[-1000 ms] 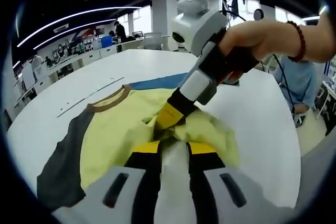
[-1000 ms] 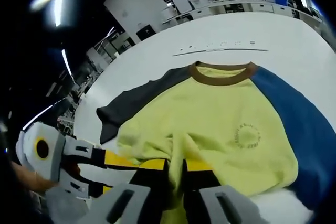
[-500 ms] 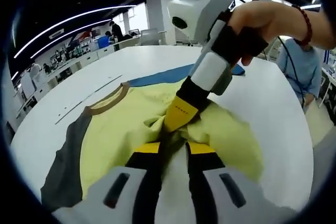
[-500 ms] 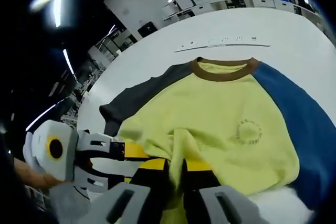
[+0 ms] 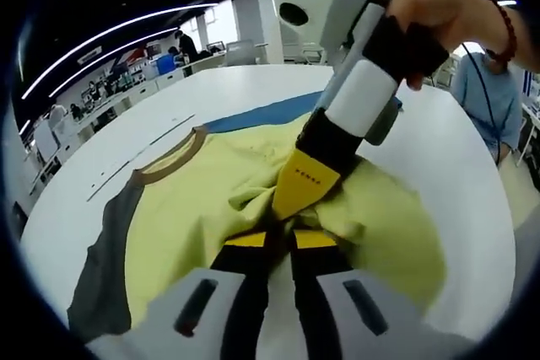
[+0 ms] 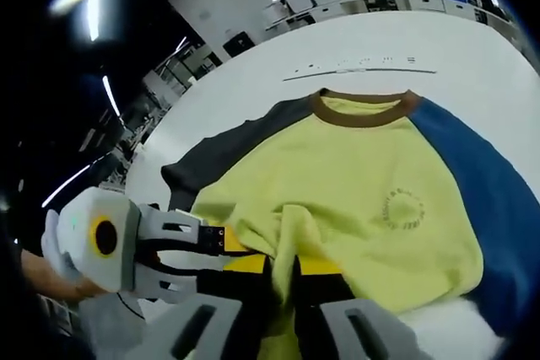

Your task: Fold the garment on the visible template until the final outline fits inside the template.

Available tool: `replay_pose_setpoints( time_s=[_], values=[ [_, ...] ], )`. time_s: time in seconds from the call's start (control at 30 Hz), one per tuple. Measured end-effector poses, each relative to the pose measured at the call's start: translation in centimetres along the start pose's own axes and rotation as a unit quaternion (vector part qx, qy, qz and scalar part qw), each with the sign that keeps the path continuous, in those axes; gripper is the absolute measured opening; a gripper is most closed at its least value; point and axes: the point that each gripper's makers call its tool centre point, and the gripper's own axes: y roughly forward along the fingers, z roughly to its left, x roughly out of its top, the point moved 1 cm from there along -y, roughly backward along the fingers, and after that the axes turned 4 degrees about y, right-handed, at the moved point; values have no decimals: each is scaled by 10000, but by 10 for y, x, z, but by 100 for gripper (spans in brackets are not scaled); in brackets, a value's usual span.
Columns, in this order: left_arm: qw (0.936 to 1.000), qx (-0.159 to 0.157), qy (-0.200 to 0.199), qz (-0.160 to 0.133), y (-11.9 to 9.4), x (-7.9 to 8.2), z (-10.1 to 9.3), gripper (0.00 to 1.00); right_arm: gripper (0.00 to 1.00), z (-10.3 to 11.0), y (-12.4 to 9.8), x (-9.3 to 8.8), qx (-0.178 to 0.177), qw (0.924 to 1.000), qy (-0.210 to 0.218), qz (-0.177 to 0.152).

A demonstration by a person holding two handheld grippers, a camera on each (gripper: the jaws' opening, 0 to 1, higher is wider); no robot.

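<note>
A shirt [image 6: 354,183] with a yellow body, grey sleeve [image 6: 219,153], blue sleeve [image 6: 481,183] and brown collar [image 6: 363,109] lies flat on the white table [image 6: 472,65]. Thin template lines [image 6: 363,67] run on the table beyond the collar. In the left gripper view the shirt [image 5: 194,208] bunches up at its near hem. My left gripper [image 5: 280,240] is shut on that yellow hem fold. My right gripper [image 5: 304,185] comes down from the upper right, held by a hand, its yellow tip in the same fold. In its own view the right gripper [image 6: 283,263] is shut on yellow fabric, with the left gripper [image 6: 229,250] close beside it.
A seated person in blue [image 5: 488,94] is past the table's right edge. Desks, pillars and people stand far behind. Bare white tabletop [image 5: 460,174] surrounds the shirt, and the table's rounded edge [image 5: 51,225] runs along the left.
My left jaws have narrowed onto the yellow hem. The two grippers have drawn closer together, and the fold between them stands a little higher.
</note>
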Motion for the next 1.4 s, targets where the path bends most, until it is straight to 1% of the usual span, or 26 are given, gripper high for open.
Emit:
replay_pose_setpoints(
  time_s=[0.17,0.27,0.37,0.43,0.53,0.7,0.83,0.93,1.0,1.1,1.17,1.27,1.4],
  values=[
    [10000,9,41,39,0,0,0,2,7,0,-1,-1,5,9998,-181,-38],
    [10000,-7,56,55,-1,0,-1,1,8,1,-1,-2,17,9995,-274,-129],
    [10000,-33,-31,63,-3,1,-3,0,11,3,-3,-1,65,9992,-324,-206],
    [9999,-35,-92,39,-6,2,-3,0,15,6,-5,2,155,9989,-256,-351],
    [10000,-8,-82,40,-10,4,-4,0,20,7,-14,3,145,9985,-231,-471],
    [9999,45,-112,46,-15,5,-4,0,25,2,-34,3,-44,9972,-278,-699],
    [9998,71,-145,69,-18,6,-5,0,27,-3,-51,0,-240,9957,-389,-809],
    [9998,97,-150,95,-20,5,-5,0,27,-6,-61,-7,-384,9949,-465,-811],
    [9997,124,-166,151,-21,4,-5,0,27,-8,-67,-15,-496,9945,-508,-770],
    [9995,144,-225,172,-24,3,-6,0,26,-14,-73,-31,-717,9934,-653,-611],
    [9994,142,-267,178,-25,3,-6,0,24,-16,-76,-41,-833,9924,-702,-575],
    [9991,164,-336,192,-27,2,-6,0,24,-20,-78,-57,-924,9930,-634,-387],
    [9990,178,-347,202,-30,2,-7,0,22,-19,-73,-75,-969,9929,-667,-196]
  ],
)
